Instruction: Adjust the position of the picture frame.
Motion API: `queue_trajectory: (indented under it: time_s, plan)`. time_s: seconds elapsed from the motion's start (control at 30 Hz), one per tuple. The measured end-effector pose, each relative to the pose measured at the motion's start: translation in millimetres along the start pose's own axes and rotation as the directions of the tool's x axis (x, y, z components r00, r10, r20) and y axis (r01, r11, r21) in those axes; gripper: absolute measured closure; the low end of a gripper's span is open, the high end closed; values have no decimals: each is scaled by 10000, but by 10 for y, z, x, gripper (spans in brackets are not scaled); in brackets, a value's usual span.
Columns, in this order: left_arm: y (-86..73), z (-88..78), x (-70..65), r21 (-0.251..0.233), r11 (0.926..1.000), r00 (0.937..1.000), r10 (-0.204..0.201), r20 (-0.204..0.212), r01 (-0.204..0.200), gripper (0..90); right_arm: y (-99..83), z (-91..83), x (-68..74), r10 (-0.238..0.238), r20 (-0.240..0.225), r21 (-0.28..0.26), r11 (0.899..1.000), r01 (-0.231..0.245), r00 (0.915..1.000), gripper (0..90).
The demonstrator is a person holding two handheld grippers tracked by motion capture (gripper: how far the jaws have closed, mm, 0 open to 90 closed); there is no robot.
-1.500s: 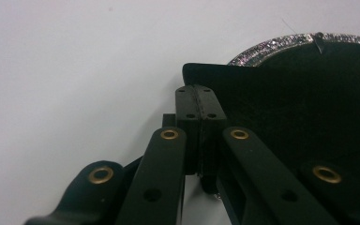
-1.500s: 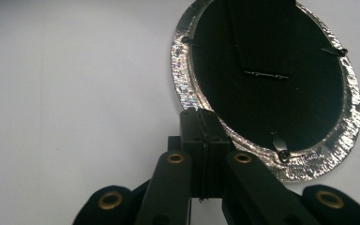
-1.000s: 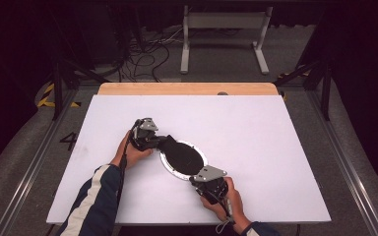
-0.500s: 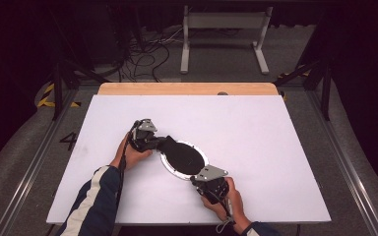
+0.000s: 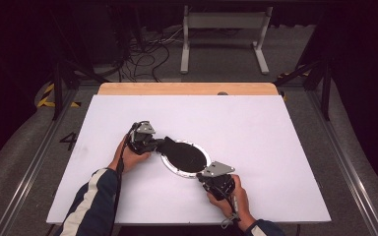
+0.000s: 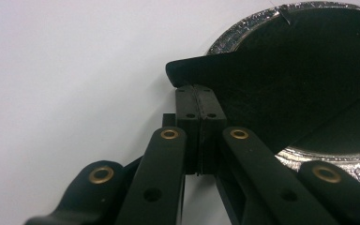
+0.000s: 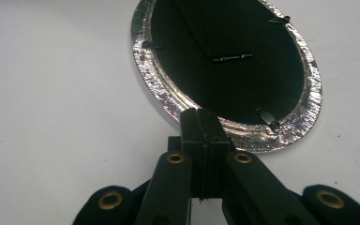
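**Both grippers pinch a foil-rimmed black disc on the white table**

Nearest the person, the right gripper (image 5: pixel 211 173) sits at the near-right edge of the round foil pan (image 5: pixel 173 166), held by the right hand (image 5: pixel 231 196). In the right gripper view its two black jaws stand pressed together, tips (image 7: pixel 200 117) right at the crinkled silver rim (image 7: pixel 168 101) of the pan; whether a sliver of foil is caught between them I cannot tell.

The pan lies flat on the white table (image 5: pixel 256 132), a little left of its middle and toward the near side. Its inside is covered by a black sheet (image 5: pixel 184 156).

Just beyond, at the pan's far-left edge, the left gripper (image 5: pixel 158 143) is held by the left hand (image 5: pixel 130 158), whose sleeve (image 5: pixel 96 201) is dark with a white stripe. In the left gripper view its jaws are closed tight, tips (image 6: pixel 199 91) clamped on a black tab (image 6: pixel 201 70) of the sheet that sticks out past the foil rim (image 6: pixel 243 26).

Farther off, a bare wooden strip (image 5: pixel 187 88) borders the table's far edge.
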State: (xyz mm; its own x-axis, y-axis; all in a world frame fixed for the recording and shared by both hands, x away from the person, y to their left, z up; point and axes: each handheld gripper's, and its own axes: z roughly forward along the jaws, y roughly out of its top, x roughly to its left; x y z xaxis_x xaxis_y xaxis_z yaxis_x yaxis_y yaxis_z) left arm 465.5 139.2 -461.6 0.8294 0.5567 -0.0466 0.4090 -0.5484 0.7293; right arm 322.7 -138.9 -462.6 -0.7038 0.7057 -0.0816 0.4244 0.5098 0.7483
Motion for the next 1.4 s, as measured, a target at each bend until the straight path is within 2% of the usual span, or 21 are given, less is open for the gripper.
queue_trajectory:
  time_s: [0.2,0.37,0.43,0.53,0.57,0.6,0.67,0.73,0.8,0.97,1.07,1.2,1.23,1.3,1.37,1.4]
  plan:
    - [-48,-26,-8,-141,9998,9999,-138,26,138,900,6,8,-53,90,177,16,10000,-90,9998,900]
    - [-64,-57,-47,-76,10000,9999,28,-166,-29,900,6,11,-33,94,323,46,9999,-96,9994,900]
    - [-64,-70,-62,33,9999,9996,165,-216,-164,900,6,12,-30,163,168,7,9999,-164,9997,900]
    - [-76,-89,-66,133,9998,9999,138,-61,-137,900,17,16,18,147,-45,16,9999,-147,9999,900]
    - [-83,-94,-62,132,9999,10000,96,-4,-96,900,24,23,40,25,-14,22,10000,-25,10000,900]
    - [-92,-94,-63,366,9993,10000,49,71,-51,900,30,30,56,14,22,31,10000,-14,10000,900]
    - [-110,-108,-71,314,9994,9997,-125,211,119,900,39,45,67,-46,97,14,10000,45,9999,900]
    - [-114,-116,-95,330,9994,10000,77,46,-79,900,39,47,63,-32,73,-2,10000,32,10000,900]
    - [-126,-128,-101,342,9994,9999,97,143,-102,900,39,45,61,-66,102,5,10000,66,9999,900]
    - [-174,-167,-143,315,9995,9994,-66,328,56,900,31,32,13,35,345,71,10000,-37,9994,900]
    - [-186,-176,-175,296,9995,9996,-104,247,96,900,29,32,-18,67,362,64,10000,-70,9993,900]
    - [-196,-196,-249,411,9991,9996,-57,275,46,900,17,23,-100,205,571,86,9997,-211,9982,900]
    - [-204,-199,-283,386,9992,9998,85,167,-91,900,13,22,-125,271,647,65,9996,-275,9975,900]
    - [-210,-202,-304,375,9993,9999,85,147,-90,900,9,21,-153,289,705,62,9995,-294,9971,900]
    - [-216,-211,-342,404,9988,9993,274,242,-284,900,2,20,-221,444,837,48,9990,-449,9955,900]
    - [-221,-211,-358,393,9991,9993,135,349,-149,900,0,21,-242,488,868,41,9988,-494,9950,900]
